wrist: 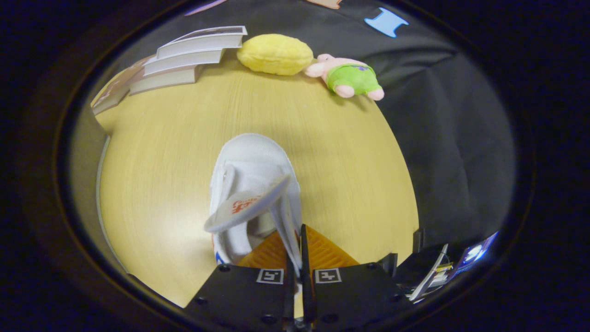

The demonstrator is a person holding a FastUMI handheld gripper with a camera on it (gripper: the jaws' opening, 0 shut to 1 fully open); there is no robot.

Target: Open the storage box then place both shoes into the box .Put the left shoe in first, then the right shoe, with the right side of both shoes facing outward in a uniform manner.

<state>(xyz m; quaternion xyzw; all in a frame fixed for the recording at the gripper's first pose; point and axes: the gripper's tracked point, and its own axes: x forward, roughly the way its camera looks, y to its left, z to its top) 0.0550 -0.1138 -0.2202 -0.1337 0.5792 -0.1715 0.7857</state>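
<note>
The hand-held gripper is pinched nearly closed on the heel edge of a white fabric shoe with a loose strap, whose long axis runs straight ahead (toe farthest) over the pale wooden table.

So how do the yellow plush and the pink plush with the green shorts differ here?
The yellow plush is a plain, smooth oval in one colour; the pink plush has limbs and wears green. The yellow one lies beside the stack of books; the pink one sits nearer the table's edge by the black cloth. Both rest far beyond the gripper, whose fingers pinch the white shoe.
</note>
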